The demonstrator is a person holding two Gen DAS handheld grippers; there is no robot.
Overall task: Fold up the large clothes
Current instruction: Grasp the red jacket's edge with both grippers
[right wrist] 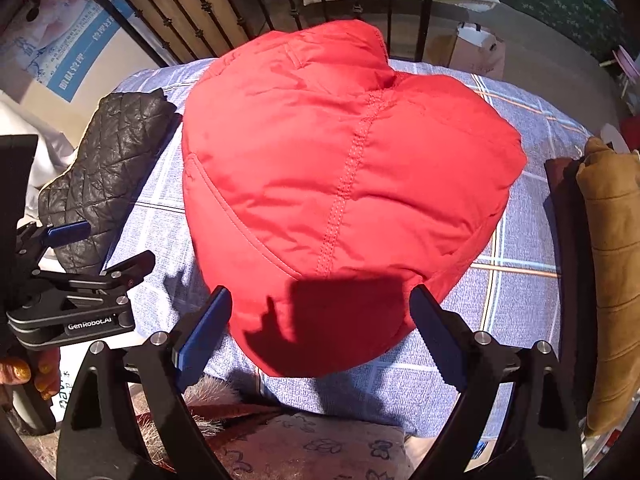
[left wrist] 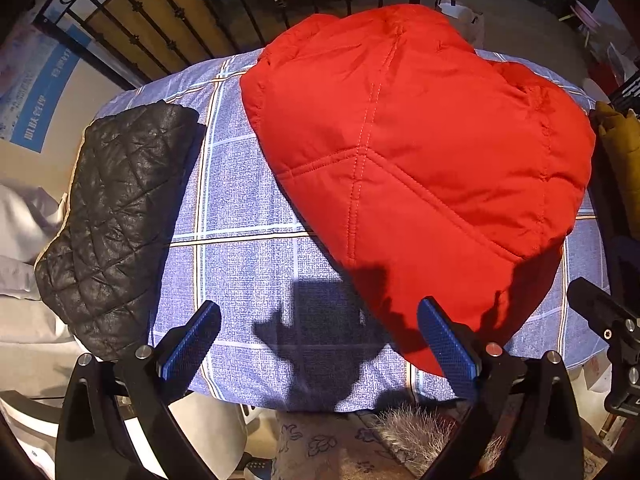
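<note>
A folded red jacket (left wrist: 416,168) lies on a blue checked cloth (left wrist: 248,216), a black quilted jacket (left wrist: 116,216) at its left. Near it, the left gripper (left wrist: 320,340) and right gripper (right wrist: 320,328) hover empty, fingers spread wide.

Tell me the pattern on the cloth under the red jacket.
Blue-lavender sheet with a windowpane check of white and orange lines, clearest in the left wrist view.

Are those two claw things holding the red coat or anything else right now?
No, nothing is held. The left gripper and right gripper both hang open above the near edge of the red jacket, fingers apart and empty.
</note>
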